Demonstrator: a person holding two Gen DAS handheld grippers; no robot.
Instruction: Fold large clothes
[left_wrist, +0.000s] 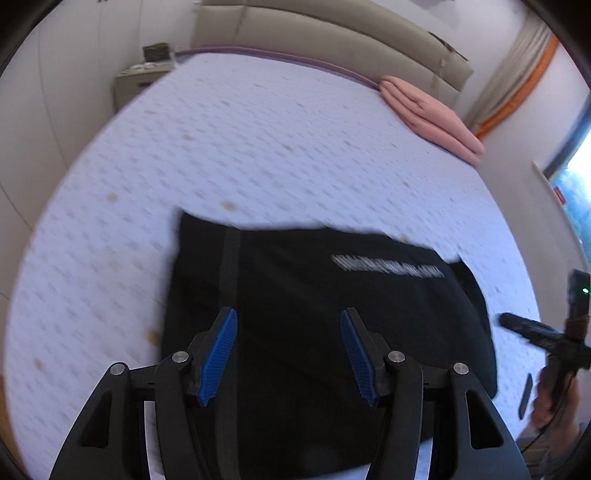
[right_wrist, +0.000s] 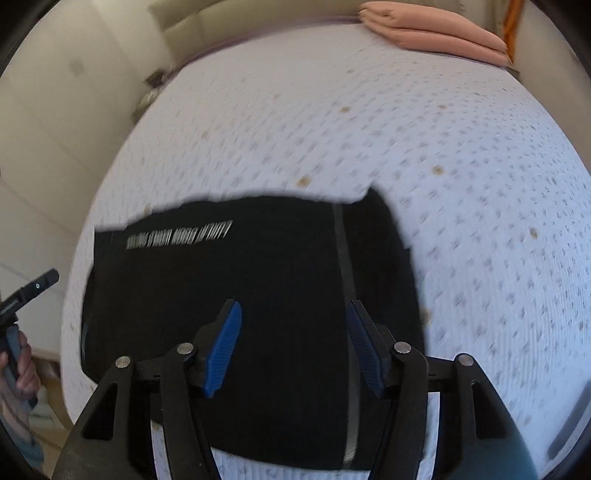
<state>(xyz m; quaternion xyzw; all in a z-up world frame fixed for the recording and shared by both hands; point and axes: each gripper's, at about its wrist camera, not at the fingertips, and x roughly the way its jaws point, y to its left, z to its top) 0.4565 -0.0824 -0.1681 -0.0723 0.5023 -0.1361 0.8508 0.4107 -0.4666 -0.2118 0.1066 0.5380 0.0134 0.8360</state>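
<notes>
Left wrist view: the black garment (left_wrist: 314, 314) lies flat as a folded rectangle on the near part of the mattress (left_wrist: 258, 147), white lettering (left_wrist: 388, 266) toward its far edge and a grey stripe (left_wrist: 231, 266) down one side. Judged soft, light and limp; it should sag unless taken at corners or along a folded edge. The left gripper (left_wrist: 288, 354) hangs above it, jaws apart, holding nothing. The right gripper (right_wrist: 293, 347) likewise stands apart and empty. A folded pink blanket (left_wrist: 432, 118) rests at the far right, well apart.
</notes>
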